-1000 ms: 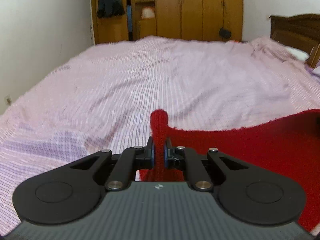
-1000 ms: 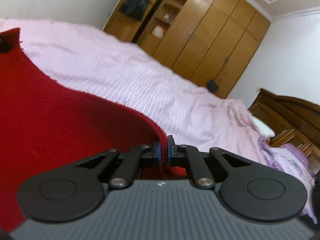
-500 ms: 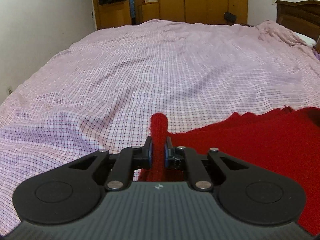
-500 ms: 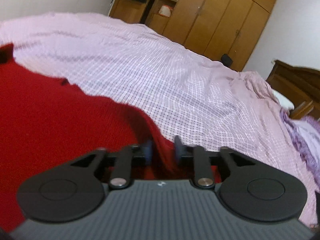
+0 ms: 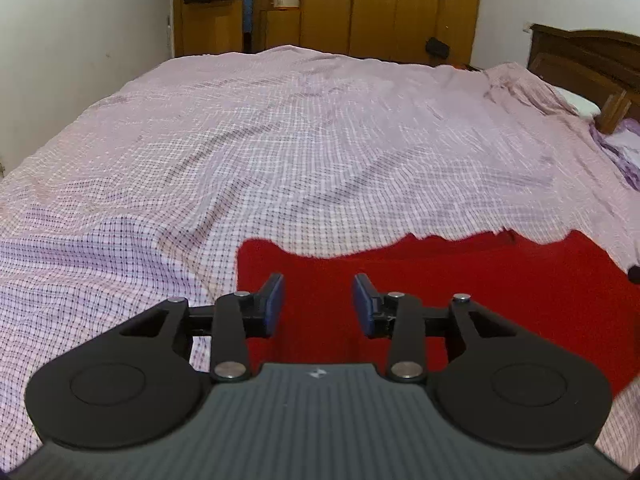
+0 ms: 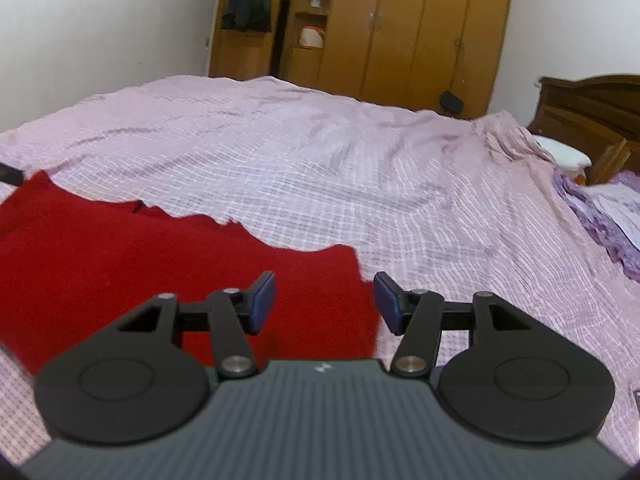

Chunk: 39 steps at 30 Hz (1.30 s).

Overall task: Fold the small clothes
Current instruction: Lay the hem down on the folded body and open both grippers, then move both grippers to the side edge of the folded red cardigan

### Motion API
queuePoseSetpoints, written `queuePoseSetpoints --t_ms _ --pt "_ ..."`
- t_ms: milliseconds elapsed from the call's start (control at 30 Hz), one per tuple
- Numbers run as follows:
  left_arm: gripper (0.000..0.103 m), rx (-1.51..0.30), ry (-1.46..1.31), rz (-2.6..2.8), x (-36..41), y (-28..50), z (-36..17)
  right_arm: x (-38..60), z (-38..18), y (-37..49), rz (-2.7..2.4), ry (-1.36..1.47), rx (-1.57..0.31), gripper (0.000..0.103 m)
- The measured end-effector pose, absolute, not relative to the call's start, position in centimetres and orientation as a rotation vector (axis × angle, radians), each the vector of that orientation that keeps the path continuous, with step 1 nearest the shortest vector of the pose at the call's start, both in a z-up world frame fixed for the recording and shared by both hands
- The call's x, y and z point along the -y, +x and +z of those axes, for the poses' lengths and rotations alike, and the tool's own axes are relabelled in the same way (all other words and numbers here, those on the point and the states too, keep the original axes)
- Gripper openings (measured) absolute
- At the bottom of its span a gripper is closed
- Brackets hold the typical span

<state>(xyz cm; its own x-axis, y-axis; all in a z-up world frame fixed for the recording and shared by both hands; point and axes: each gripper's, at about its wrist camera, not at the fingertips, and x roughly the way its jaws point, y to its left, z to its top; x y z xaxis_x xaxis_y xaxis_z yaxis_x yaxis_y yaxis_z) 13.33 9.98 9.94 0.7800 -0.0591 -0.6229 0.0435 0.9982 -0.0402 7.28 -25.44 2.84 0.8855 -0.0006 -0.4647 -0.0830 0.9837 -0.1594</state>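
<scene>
Both claws, left (image 5: 318,300) and right (image 6: 324,302), have just opened, red garment (image 5: 460,288) lying flat beneath them.

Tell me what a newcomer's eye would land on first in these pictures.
The bright red knit garment lying flat on the near part of the pink checked bedspread grabs attention first. Right over its near corners hang the left gripper and right gripper, both open with nothing pinched, having just been opening. Behind the bed stands a wooden wardrobe along the far wall.
</scene>
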Motion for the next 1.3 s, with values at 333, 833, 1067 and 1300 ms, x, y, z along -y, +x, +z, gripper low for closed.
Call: queuePoseSetpoints --t_ms 333,833,1067,1300 --pt "0.053 -0.743 -0.037 0.022 -11.7 14.8 8.2 28.2 0.7 12.9 0.05 -0.07 -0.567 0.056" --pt "0.01 -0.685 -0.064 -0.006 -11.4 17.7 7.6 28.7 1.9 13.2 0.054 0.064 -0.451 0.011" --pt "0.01 -0.715 -0.006 0.039 -10.5 20.7 5.8 28.8 -0.5 14.6 -0.017 0.012 -0.54 0.012" --pt "0.011 -0.733 0.105 0.068 -9.4 21.2 3.9 28.1 -2.5 15.1 -0.066 -0.02 -0.592 0.015"
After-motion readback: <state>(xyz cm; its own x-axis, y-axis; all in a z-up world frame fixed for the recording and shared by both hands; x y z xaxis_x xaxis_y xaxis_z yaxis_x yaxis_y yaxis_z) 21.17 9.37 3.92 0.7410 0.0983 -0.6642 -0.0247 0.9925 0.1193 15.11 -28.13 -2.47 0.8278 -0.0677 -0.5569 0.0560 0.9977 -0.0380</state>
